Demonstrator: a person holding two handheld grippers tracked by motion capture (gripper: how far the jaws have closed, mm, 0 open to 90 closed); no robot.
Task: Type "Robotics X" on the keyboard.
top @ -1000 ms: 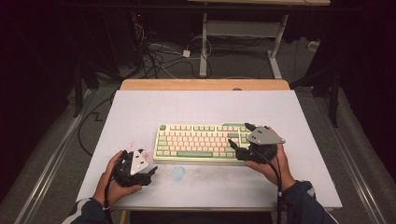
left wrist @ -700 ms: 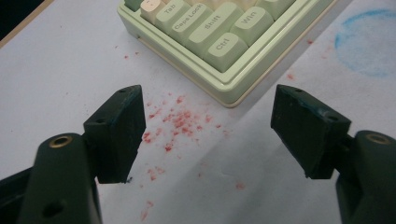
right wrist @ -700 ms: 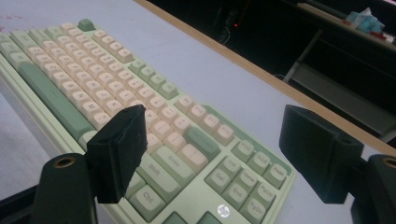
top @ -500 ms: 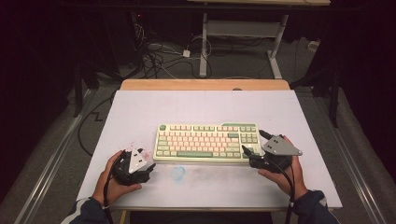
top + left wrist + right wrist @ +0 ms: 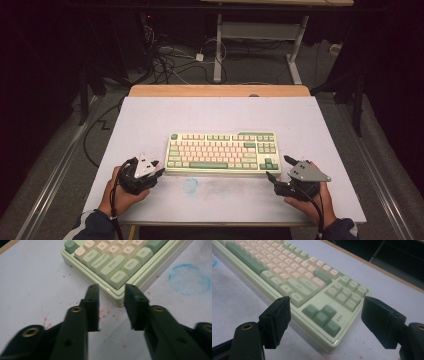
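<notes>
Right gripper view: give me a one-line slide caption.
Open right gripper aimed at the near right corner of a green-and-cream keyboard on a white table.

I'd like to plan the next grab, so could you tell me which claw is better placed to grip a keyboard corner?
Probably the right claw: its jaws gape around the keyboard corner.

One keyboard (image 5: 222, 152) lies ahead of both claws. Two grippers counted: left gripper (image 5: 150, 172), right gripper (image 5: 281, 167). One blue ring mark (image 5: 190, 185) lies between them.
</notes>
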